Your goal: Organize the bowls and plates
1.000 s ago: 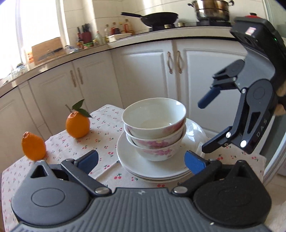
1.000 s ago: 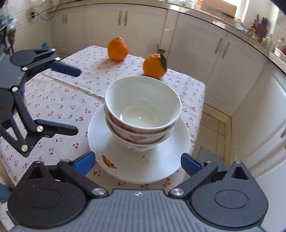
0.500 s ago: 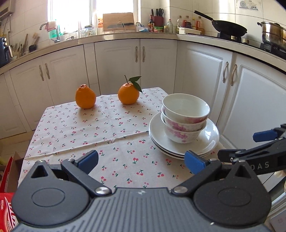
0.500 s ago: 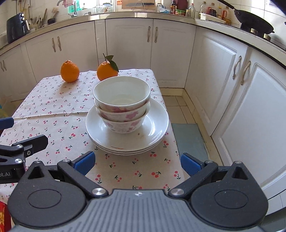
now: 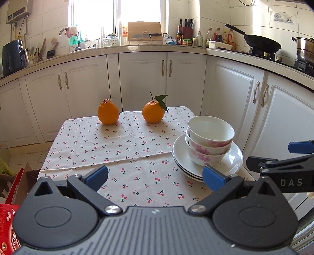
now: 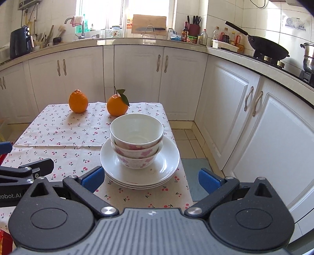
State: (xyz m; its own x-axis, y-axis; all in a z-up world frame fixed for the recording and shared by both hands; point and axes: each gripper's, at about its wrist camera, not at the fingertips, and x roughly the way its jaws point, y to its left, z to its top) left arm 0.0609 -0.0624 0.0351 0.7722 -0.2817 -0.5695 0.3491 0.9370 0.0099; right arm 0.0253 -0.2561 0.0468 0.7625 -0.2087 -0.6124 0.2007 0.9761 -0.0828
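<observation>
Daylight floods in from the window (image 5: pixel 117 17), which is blown out to white. The tabletop (image 5: pixel 125 141) is evenly lit, with soft shadows beside the oranges (image 5: pixel 108 114). Focus is sharp; fisheye distortion bends the cabinets (image 6: pixel 274 125) at the edges.

bowls (image 6: pixel 136 140) on plates (image 6: pixel 168 166), oranges (image 6: pixel 78 101) behind

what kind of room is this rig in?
A home kitchen, most likely: a wok on a gas burner, white cabinets under a counter, and a small cloth-covered table holding stacked bowls and plates.
</observation>
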